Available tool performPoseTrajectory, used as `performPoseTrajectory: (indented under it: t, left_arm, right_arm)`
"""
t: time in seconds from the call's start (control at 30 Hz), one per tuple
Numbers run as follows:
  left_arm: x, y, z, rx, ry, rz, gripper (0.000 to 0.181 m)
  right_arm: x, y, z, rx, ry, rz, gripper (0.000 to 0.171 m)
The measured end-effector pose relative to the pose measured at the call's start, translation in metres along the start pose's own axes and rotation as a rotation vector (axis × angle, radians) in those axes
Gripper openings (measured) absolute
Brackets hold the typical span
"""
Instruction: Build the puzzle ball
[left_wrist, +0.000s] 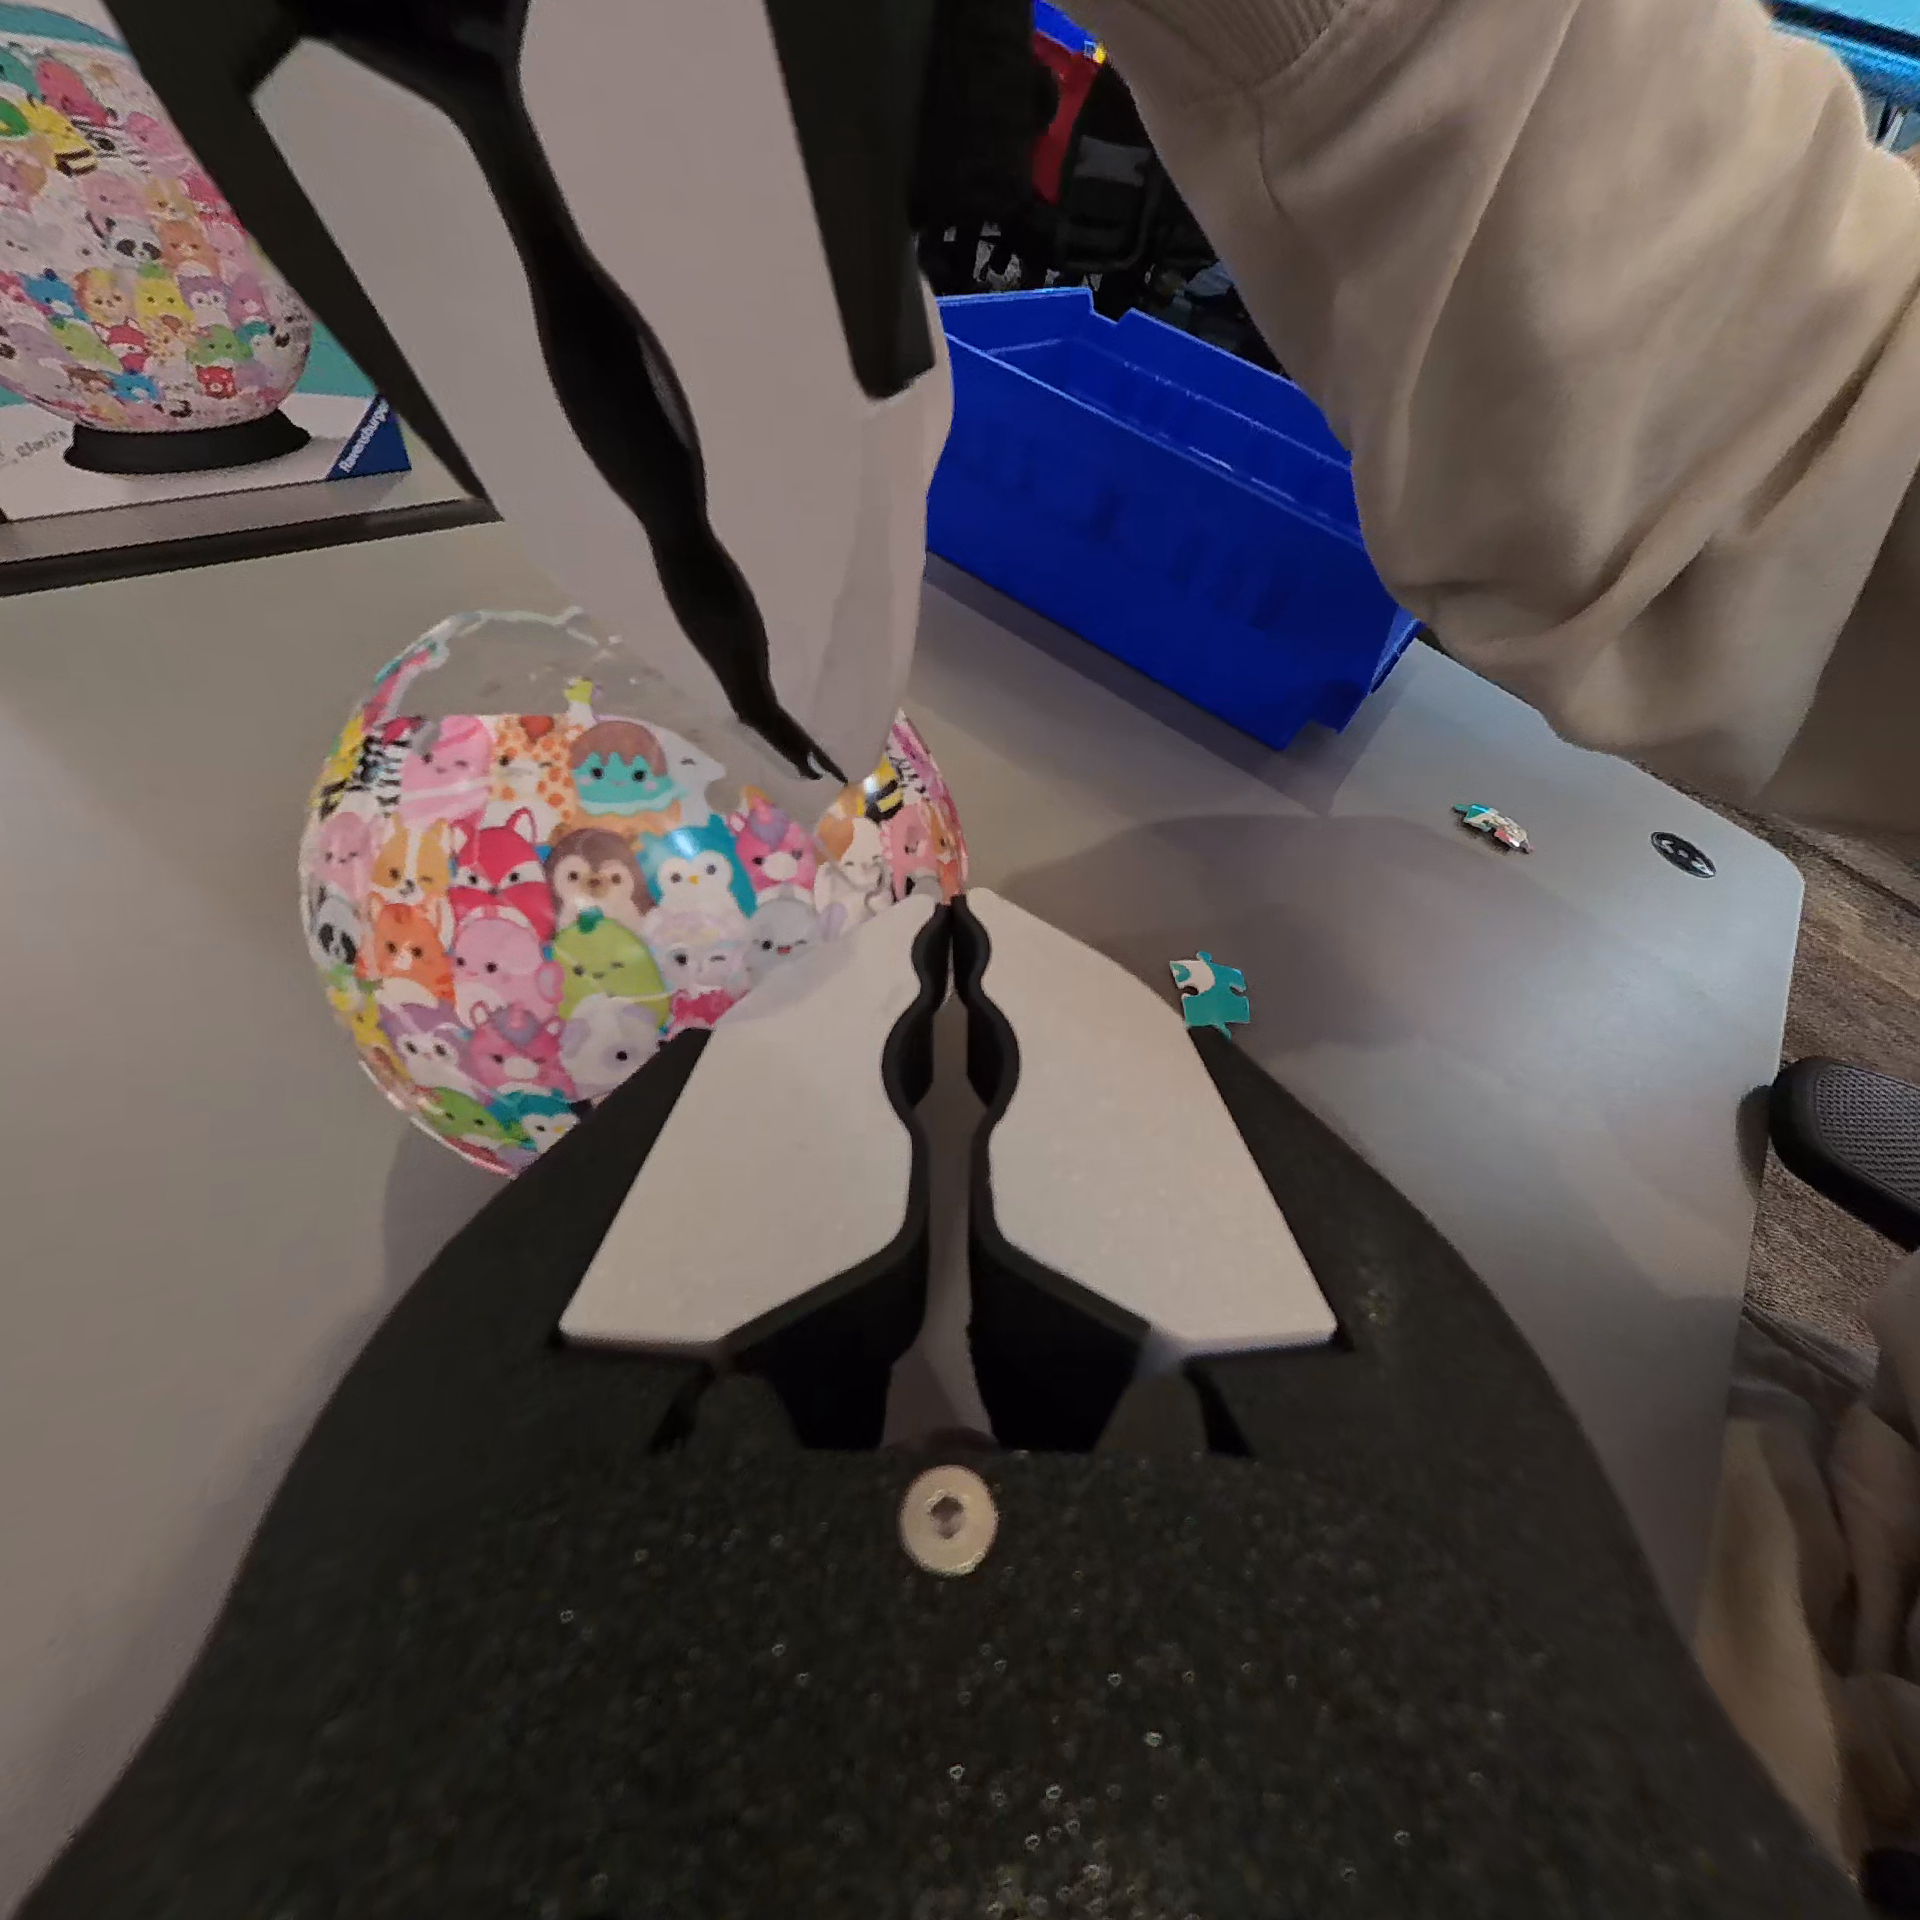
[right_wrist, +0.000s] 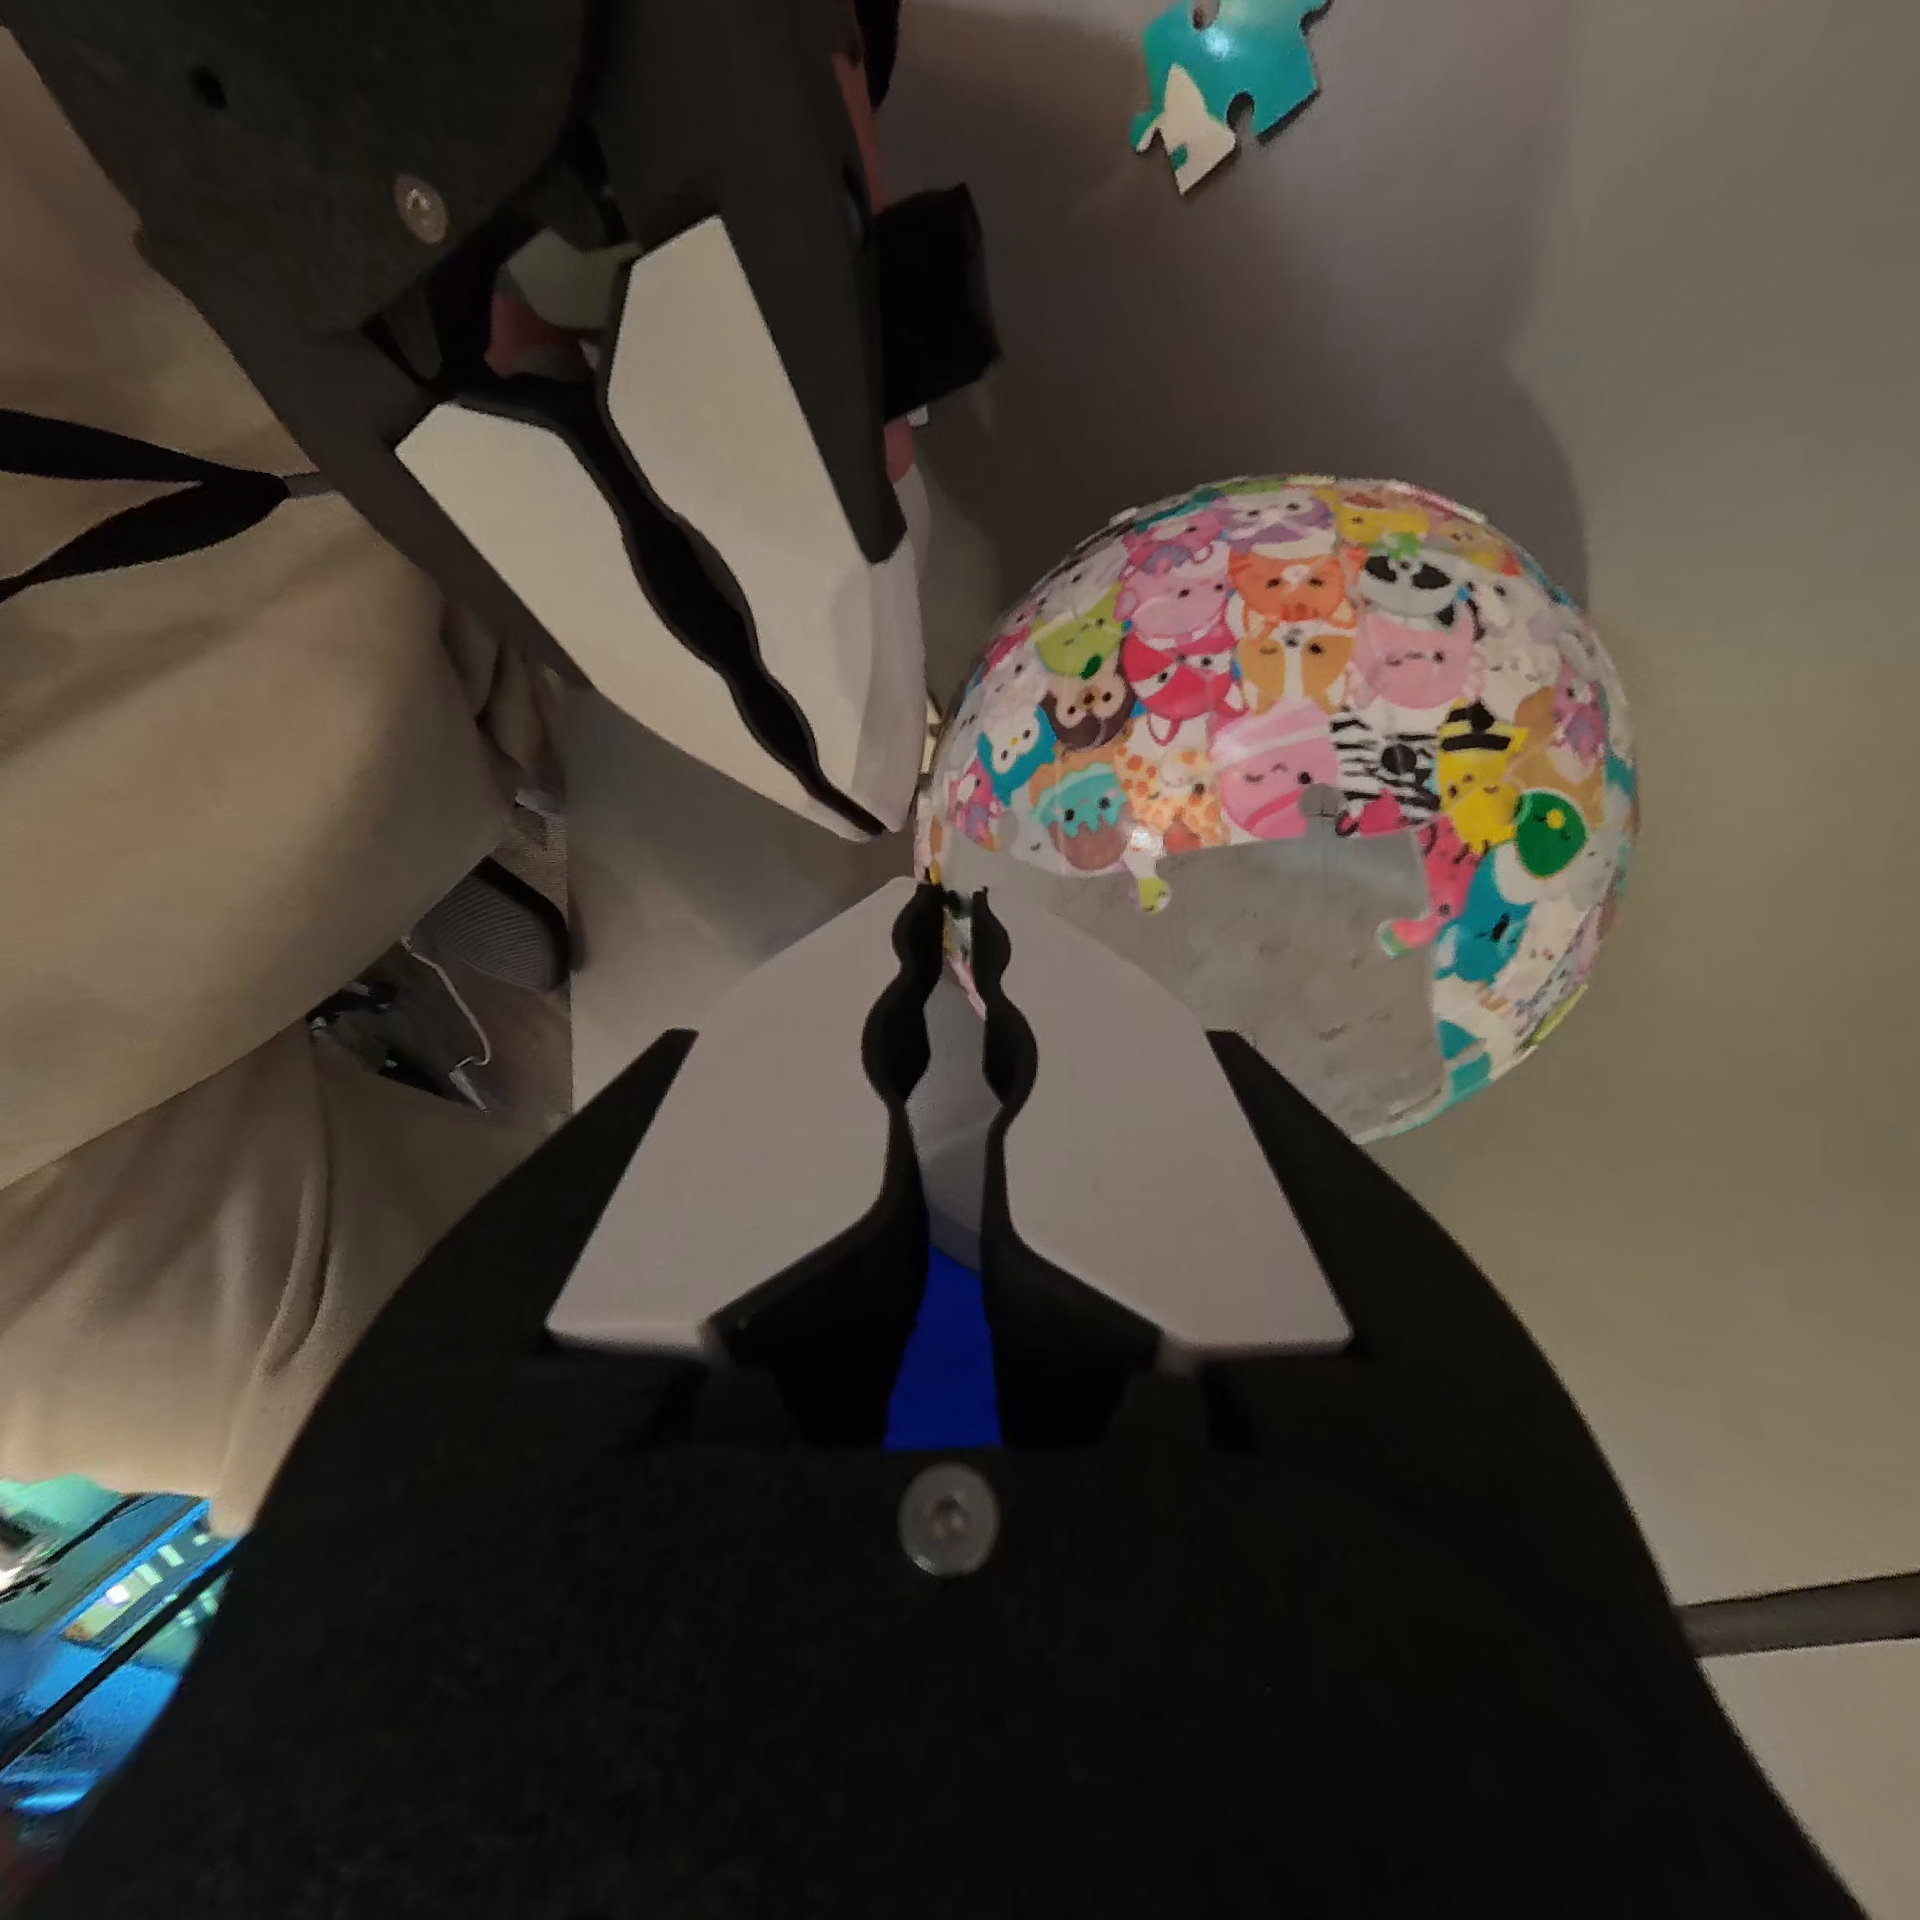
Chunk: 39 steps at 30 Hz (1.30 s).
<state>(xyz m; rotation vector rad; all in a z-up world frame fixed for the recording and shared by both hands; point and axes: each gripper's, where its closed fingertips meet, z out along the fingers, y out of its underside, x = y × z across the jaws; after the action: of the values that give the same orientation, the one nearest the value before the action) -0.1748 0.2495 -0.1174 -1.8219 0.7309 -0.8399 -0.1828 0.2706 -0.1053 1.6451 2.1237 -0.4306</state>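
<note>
Sitting on the grey bench (left_wrist: 1351, 1039) is the puzzle ball (left_wrist: 582, 894), nearly complete, with a ragged gap near its top where the plain grey inside of the shell is showing (right_wrist: 1278, 956). The right tongs (left_wrist: 831, 769) are reaching down from above so that their tips are meeting the edge of that gap; in the right wrist view they (right_wrist: 948, 904) are nearly pressed together with something thin and dark at the very tips, probably a piece being seated, though I cannot tell for certain. The left tongs (left_wrist: 951, 914) are pressed together on nothing and resting just beside the ball's lower right flank, seemingly bracing it so that it is not rolling while the other pair works. Two loose puzzle pieces are waiting on the bench to the right: a teal one (left_wrist: 1210, 992) near the left tongs, and a smaller one (left_wrist: 1494, 828) farther off, toward the bench's edge. Behind the ball a blue plastic bin (left_wrist: 1143, 499) is standing open; what shows of its inside looks bare, but its floor is partly hidden by its front wall and a cream sleeve (left_wrist: 1558, 364). At the far left the puzzle's box (left_wrist: 156, 312) is lying, its picture of the finished ball likely serving as a guide.
</note>
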Motion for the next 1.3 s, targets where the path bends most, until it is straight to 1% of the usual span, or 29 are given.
performPoseTrajectory:
  t: [0.1, 0.23, 0.3, 0.4, 0.5, 0.57, 0.8, 1.13, 1.23, 1.3]
  left_arm:
    - [0.0, 0.0, 0.0, 0.0, 0.004, -0.005, 0.0]
    - [0.0, 0.0, 0.0, 0.003, 0.001, -0.007, 0.0]
    - [0.0, 0.0, 0.0, 0.004, 0.003, -0.009, 0.0]
    - [-0.001, 0.0, 0.0, 0.005, -0.003, -0.009, 0.0]
    - [0.0, 0.001, 0.001, 0.004, -0.011, -0.01, 0.0]
    - [0.0, 0.001, 0.001, 0.005, -0.014, -0.012, 0.0]
    - [-0.001, 0.002, 0.0, 0.008, -0.031, -0.018, 0.0]
    - [0.0, -0.002, 0.003, 0.012, -0.033, -0.013, 0.0]
    - [0.0, -0.002, 0.003, 0.012, -0.038, -0.006, 0.0]
    - [0.0, -0.003, 0.002, 0.014, -0.043, -0.003, 0.0]
  right_arm:
    - [-0.005, 0.0, -0.003, 0.061, 0.013, -0.042, 0.008]
    - [-0.012, -0.002, -0.017, 0.294, 0.022, -0.07, 0.013]
    - [-0.01, -0.001, -0.016, 0.406, 0.036, -0.061, 0.016]
    - [0.0, 0.009, -0.009, 0.51, 0.111, -0.031, 0.016]
    - [0.001, 0.009, -0.012, 0.632, 0.131, -0.036, 0.017]
    - [-0.002, 0.01, -0.009, 0.65, 0.126, -0.044, 0.017]
    - [-0.005, 0.006, 0.006, 0.632, 0.122, -0.043, 0.019]
    - [-0.005, 0.008, 0.007, 0.689, 0.11, -0.029, 0.02]
    - [0.001, 0.011, 0.008, 0.675, 0.14, -0.007, 0.019]
    - [-0.002, 0.011, 0.01, 0.676, 0.121, -0.015, 0.019]
